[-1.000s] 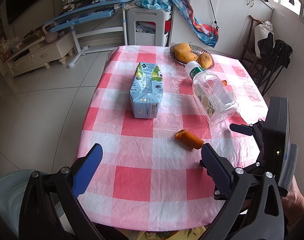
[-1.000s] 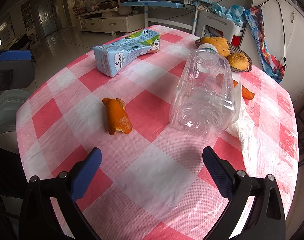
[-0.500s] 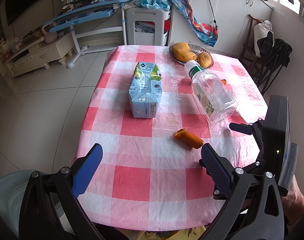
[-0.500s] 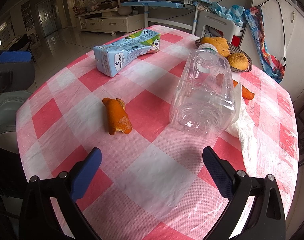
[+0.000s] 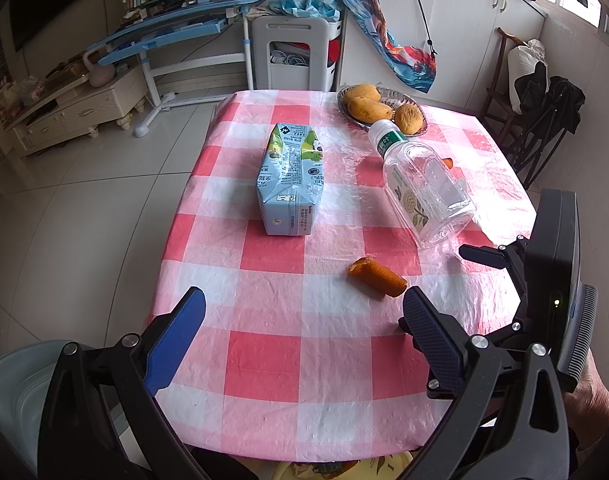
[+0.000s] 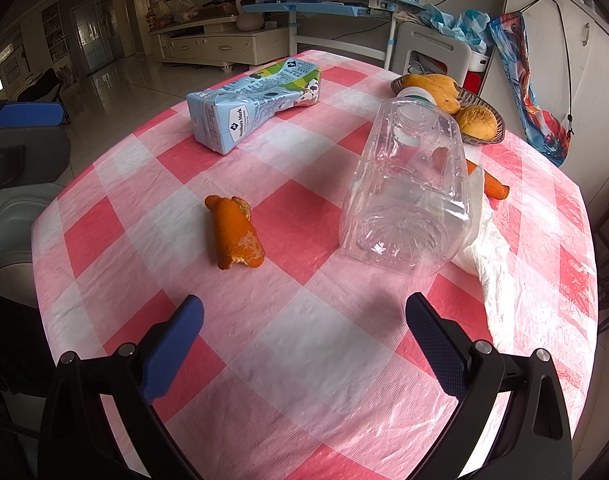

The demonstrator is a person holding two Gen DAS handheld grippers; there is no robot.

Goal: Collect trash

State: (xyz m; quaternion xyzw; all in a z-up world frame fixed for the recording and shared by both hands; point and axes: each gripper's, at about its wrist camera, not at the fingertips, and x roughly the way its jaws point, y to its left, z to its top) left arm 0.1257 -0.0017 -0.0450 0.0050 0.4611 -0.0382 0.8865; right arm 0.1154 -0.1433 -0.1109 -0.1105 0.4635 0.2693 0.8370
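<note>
On the tabletop a carton lies mid-cloth, a clear bottle on its side toward the far right edge by a fruit basket. A peel lies ahead; another shows partly behind the bottle, beside crumpled white plastic. My left gripper and right gripper hover spread wide, holding nothing.

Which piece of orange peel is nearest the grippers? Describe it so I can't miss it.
On the pink-checked table, look between the blue milk carton and the toppled clear bottle. The curled orange peel lies alone there; the other peel sits behind the bottle.
</note>
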